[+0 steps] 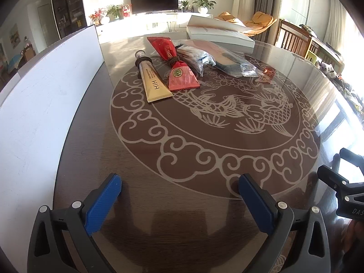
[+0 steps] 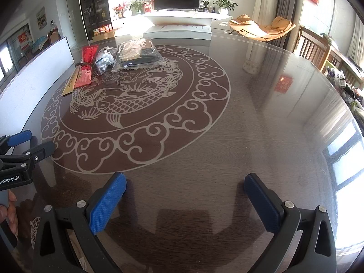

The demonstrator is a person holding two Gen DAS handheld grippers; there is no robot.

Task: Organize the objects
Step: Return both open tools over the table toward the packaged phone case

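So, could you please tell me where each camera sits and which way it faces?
Left wrist: on the left gripper, low over the table, facing the gold tube and red packet; its open blue fingers show.
Right wrist: on the right gripper, facing the same way from further right; open fingers, left gripper at its edge.
Shared: table, tube, packet, TV.

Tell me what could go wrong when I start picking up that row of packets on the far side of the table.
The gold tube lies touching the red packet, so closing the left gripper on one may drag the other.

The clear bags overlap each other and look slippery, so a pinch could catch two or slide off.

The glossy table top may let flat packets skid away instead of lifting.
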